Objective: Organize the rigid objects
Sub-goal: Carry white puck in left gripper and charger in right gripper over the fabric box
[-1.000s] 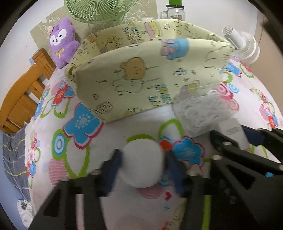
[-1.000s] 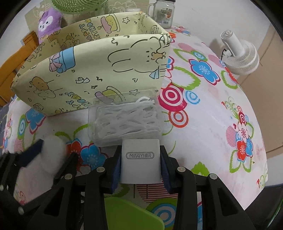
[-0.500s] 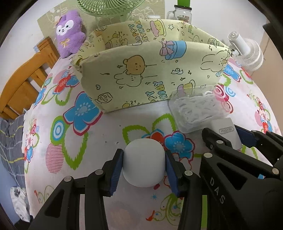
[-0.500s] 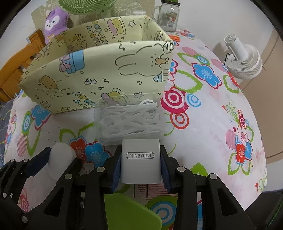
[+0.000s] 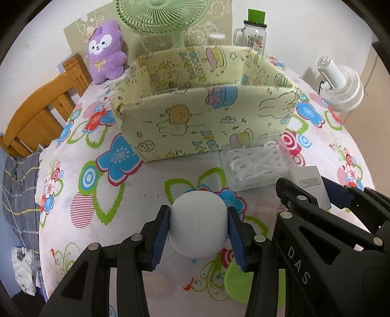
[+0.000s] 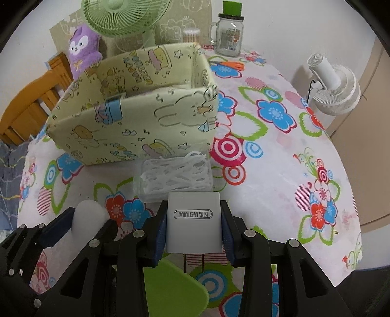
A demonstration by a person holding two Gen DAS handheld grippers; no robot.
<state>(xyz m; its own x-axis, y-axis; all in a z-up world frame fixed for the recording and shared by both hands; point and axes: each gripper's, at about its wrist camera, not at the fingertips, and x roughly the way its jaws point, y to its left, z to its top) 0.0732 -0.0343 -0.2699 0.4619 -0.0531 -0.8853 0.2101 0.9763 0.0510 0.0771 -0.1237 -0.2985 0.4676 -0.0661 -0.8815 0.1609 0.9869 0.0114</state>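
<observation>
My left gripper (image 5: 198, 225) is shut on a white rounded object (image 5: 197, 223), held above the floral tablecloth; it also shows in the right wrist view (image 6: 89, 215). My right gripper (image 6: 193, 225) is shut on a white MINGYI charger block (image 6: 193, 220), also seen in the left wrist view (image 5: 310, 184). A yellow cartoon-print fabric bin (image 5: 204, 119) (image 6: 136, 124) stands open ahead of both grippers. A clear box of white floss picks (image 5: 256, 165) (image 6: 174, 175) lies on the table against the bin's front, just beyond the charger.
A green flat object (image 6: 173, 287) lies below the right gripper. Behind the bin are a green fan (image 5: 160, 17), purple plush (image 5: 104, 51), glass jar mug (image 6: 229, 36) and cotton swab tub (image 6: 191, 35). A white fan (image 6: 334, 85) stands far right. A wooden chair (image 5: 41, 114) is at left.
Both grippers have risen and drawn back from the bin with their objects still held; the bin's open inside now shows.
</observation>
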